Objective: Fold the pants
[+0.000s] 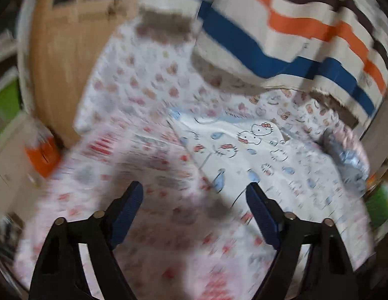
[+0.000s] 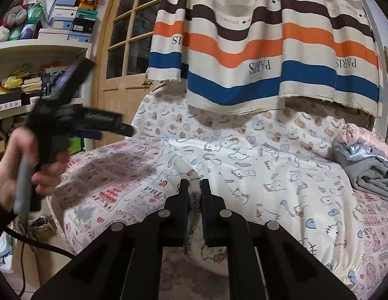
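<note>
I read the step in hand as the start of a fold: one edge of the white cotton pants printed with cartoon cats and blue shapes (image 2: 256, 170) is gripped, and the second grip is not yet made. The pants lie spread across the middle of the bed with the pink-and-white printed sheet (image 2: 106, 190), centre and right of the right wrist view. My right gripper (image 2: 194, 183), at the lower centre of that view, has its jaws nearly together, clamped on a pinch of the pants' near edge, which shows gathered between the pads. My left gripper (image 1: 194, 190) has its jaws wide apart with nothing between them; in its own blurred view it hangs above the sheet, with the pants to the centre right. In the right wrist view it appears at the left, held in a hand (image 2: 44, 170), well apart from the garment. A striped cream, orange and blue curtain (image 2: 256, 50) hangs above the bed. The next move, in my judgement, calls for bringing the left gripper down to the pants' far edge and closing on the fabric, so both grips can carry the fold together.
</note>
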### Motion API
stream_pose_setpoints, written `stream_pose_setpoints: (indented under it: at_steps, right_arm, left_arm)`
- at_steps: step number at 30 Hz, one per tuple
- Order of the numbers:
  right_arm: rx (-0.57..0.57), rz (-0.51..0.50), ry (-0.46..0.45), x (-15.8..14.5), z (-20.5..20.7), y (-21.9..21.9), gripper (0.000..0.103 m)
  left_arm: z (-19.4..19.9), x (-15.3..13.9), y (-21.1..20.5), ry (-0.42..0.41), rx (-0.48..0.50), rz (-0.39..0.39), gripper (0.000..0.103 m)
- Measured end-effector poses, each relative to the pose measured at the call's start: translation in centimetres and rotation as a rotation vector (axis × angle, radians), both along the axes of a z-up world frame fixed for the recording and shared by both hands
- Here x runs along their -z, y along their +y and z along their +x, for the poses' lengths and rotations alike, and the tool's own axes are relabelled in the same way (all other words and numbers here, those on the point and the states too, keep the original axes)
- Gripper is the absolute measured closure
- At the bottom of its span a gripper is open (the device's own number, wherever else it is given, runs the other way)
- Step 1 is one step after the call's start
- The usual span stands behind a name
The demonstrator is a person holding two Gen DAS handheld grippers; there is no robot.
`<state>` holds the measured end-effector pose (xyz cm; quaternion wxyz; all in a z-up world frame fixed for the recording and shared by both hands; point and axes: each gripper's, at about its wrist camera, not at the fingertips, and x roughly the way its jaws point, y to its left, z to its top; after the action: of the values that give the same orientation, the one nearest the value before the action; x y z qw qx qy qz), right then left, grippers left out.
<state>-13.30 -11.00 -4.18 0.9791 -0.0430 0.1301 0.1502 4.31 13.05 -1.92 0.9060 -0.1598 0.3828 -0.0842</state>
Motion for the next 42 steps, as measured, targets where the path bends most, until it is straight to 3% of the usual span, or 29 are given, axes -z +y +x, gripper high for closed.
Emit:
stream_pose_setpoints:
  at_steps: [3, 6, 9, 12, 14, 16, 18, 21, 26, 27, 28, 35, 42]
  right_arm:
    - [-0.012, -0.005, -0.010, -0.1, -0.1, 0.1, 0.094]
    - [-0.028, -0.012, -0.020, -0.1, -0.4, 0.4, 0.094]
    - [-0.047, -0.005, -0.013, 0.0, -0.4, 0.5, 0.094]
    - [-0.064, 0.000, -0.006, 0.3, -0.3, 0.5, 0.094]
    - [-0.068, 0.007, 0.002, 0.4, -0.3, 0.4, 0.094]
    - [-0.071, 0.012, 0.012, 0.5, -0.2, 0.3, 0.094]
    - [-0.070, 0.017, 0.016, 0.5, -0.2, 0.1, 0.094]
    - [-0.071, 0.027, 0.016, 0.4, -0.1, -0.3, 0.094]
    - [-0.078, 0.055, 0.016, 0.3, 0.1, -0.9, 0.094]
    - [-0.079, 0.058, 0.017, 0.3, 0.2, -1.1, 0.094]
    - [-0.082, 0.062, 0.017, 0.3, 0.2, -1.1, 0.094]
    - [-0.119, 0.056, 0.019, -0.1, 0.1, -0.5, 0.094]
    - [-0.282, 0.048, -0.007, -0.8, -1.6, 3.0, 0.094]
  left_arm:
    - [3.7, 1.1, -0.3, 0.126, 0.006, -0.093, 0.031]
    - [6.7, 1.4, -0.8, 0.190, -0.012, -0.059, 0.032]
    - [9.6, 1.1, -0.2, 0.193, -0.073, -0.003, 0.034]
    - [12.4, 0.7, 1.5, 0.178, -0.130, -0.003, 0.038]
    - [14.5, 0.8, 2.4, 0.185, -0.142, -0.009, 0.061]
    - [16.1, 1.4, 3.4, 0.200, -0.130, -0.078, 0.068]
    - [17.5, 2.2, 3.9, 0.229, -0.111, -0.108, 0.068]
    - [19.0, 3.4, 3.3, 0.254, -0.089, -0.048, 0.068]
    - [20.2, 3.9, 2.8, 0.213, -0.094, 0.007, 0.071]
    - [20.4, 3.9, 2.9, 0.206, -0.096, 0.008, 0.079]
    - [20.4, 4.0, 2.8, 0.203, -0.078, -0.007, 0.099]
    - [20.3, 1.6, 3.4, 0.133, -0.105, 0.001, 0.100]
    - [20.4, 0.4, 5.2, 0.130, -0.140, 0.084, 0.099]
